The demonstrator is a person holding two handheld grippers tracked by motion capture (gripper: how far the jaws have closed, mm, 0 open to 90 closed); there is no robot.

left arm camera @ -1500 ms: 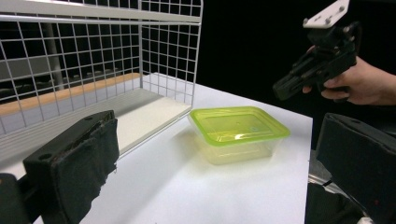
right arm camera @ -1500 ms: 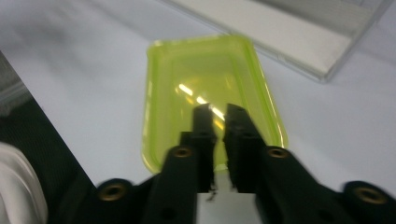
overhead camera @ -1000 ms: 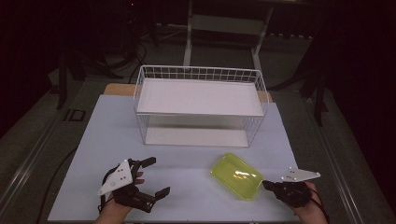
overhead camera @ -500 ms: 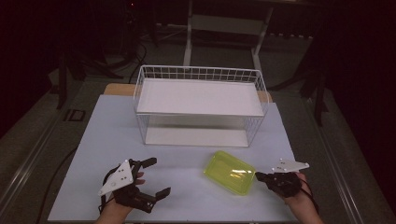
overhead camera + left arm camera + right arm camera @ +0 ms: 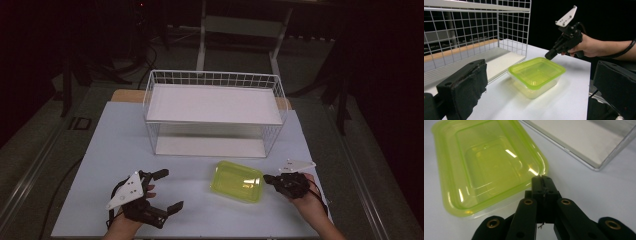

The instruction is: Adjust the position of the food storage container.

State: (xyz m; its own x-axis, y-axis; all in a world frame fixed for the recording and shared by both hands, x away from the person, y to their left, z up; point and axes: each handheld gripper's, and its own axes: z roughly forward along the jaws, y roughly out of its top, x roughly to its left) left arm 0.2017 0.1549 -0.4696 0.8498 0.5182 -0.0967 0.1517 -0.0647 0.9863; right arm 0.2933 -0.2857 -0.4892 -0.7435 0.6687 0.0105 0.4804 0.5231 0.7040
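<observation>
Right gripper (image 5: 268,178): jaws pressed together with nothing between them, tips at the container's near rim; its own view shows the closed seam.
Left gripper (image 5: 167,189): jaws spread wide, holding nothing, well apart from the container.
Yellow-green container (image 5: 237,181): upright and lidless on the white table (image 5: 120,140), between both grippers.
Wire basket (image 5: 212,112): just behind the container.

White table (image 5: 100,150): wire basket (image 5: 212,80) (far side), yellow-green container (image 5: 236,181) near front.
</observation>
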